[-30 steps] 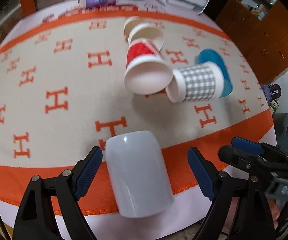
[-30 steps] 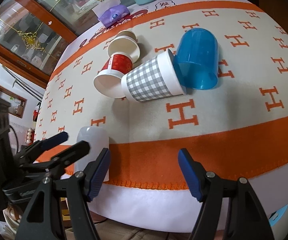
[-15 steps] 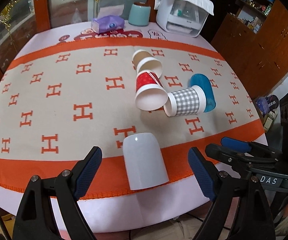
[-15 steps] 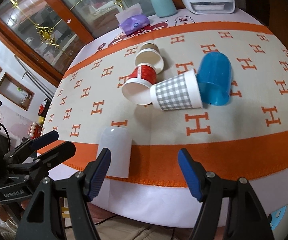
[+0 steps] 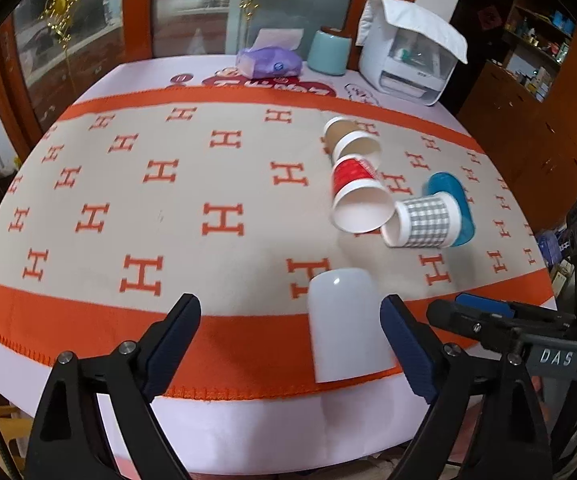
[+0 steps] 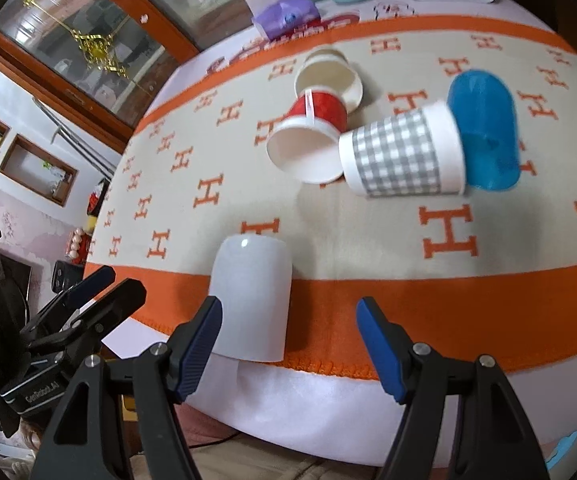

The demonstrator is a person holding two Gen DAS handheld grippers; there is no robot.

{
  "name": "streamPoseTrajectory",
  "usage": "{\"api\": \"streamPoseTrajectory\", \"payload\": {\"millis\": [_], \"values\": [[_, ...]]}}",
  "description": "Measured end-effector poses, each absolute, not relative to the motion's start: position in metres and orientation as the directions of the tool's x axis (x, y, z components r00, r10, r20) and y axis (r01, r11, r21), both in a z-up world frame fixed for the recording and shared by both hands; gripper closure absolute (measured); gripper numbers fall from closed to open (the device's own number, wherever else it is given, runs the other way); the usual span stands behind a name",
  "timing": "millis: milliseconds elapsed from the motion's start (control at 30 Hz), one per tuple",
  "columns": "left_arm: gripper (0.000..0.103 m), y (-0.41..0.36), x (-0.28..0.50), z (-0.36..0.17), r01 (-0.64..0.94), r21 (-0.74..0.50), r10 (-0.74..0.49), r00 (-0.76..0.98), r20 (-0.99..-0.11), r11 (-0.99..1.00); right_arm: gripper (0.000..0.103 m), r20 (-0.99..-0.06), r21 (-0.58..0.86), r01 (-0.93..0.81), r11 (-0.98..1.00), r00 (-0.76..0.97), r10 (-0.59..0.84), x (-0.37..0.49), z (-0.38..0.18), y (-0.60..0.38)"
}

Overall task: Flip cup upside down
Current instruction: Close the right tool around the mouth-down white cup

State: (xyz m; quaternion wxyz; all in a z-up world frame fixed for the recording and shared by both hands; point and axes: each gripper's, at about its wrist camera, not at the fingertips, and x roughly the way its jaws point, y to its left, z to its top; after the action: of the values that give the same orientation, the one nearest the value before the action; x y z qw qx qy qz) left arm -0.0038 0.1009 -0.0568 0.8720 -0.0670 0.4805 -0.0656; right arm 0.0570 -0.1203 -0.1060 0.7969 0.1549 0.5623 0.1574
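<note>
Left wrist view shows a white cup [image 5: 346,324] standing upside down, its closed bottom on top, near the front edge of the table, on the orange band of the tablecloth [image 5: 128,200]. The left gripper [image 5: 290,346] has its two blue fingers spread wide and holds nothing; the cup is just inside the right finger, not touched as far as one can tell. The right wrist view shows the right gripper [image 6: 290,344] wide too and also holding nothing, with the same white cup [image 6: 252,300] just by its left finger. Farther back on the cloth, four more cups lie on their sides in a bunch: a cream paper cup [image 6: 328,76], a red paper cup [image 6: 312,128], a gray checked cup [image 6: 402,156] and a blue plastic cup [image 6: 484,132]. They touch each other in a chain. Well behind them sit a purple tissue pack [image 5: 268,64], a teal mug [image 5: 328,54] and a white printer [image 5: 408,52]. So the white cup looks done, and the flip step for it seems over. A good guess is that the next move is to pick one of the lying cups. That calls for reaching past the white cup without bumping it, closing the fingers around one cup's side, and turning it so the open mouth faces down. The cups are packed close, so pulling one may roll the others.
</note>
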Motion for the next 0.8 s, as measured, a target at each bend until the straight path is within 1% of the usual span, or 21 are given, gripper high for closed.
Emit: {"api": "streamPoseTrajectory", "payload": {"millis": [167,267,467,800], "values": [[0.013,0.111,-0.005,-0.075,0.034,-0.212,-0.199,0.516,-0.833,0.977,0.033,-0.853,0.453,-0.084,0.887,0.248,0.459,0.070,-0.125,-0.113],[0.013,0.116,-0.003,-0.088,0.028,-0.241,-0.222,0.502,-0.836,0.970,0.033,-0.839,0.498,-0.078,0.863,0.208,0.503,0.078,-0.135,-0.111],[0.013,0.126,0.002,-0.107,-0.003,-0.264,-0.230,0.483,-0.845,0.965,0.033,-0.797,0.583,-0.075,0.809,0.145,0.587,0.092,-0.151,-0.103],[0.013,0.141,0.011,-0.128,-0.036,-0.318,-0.266,0.465,-0.844,0.947,0.033,-0.775,0.626,-0.092,0.775,0.033,0.631,0.112,-0.165,-0.076]]}}
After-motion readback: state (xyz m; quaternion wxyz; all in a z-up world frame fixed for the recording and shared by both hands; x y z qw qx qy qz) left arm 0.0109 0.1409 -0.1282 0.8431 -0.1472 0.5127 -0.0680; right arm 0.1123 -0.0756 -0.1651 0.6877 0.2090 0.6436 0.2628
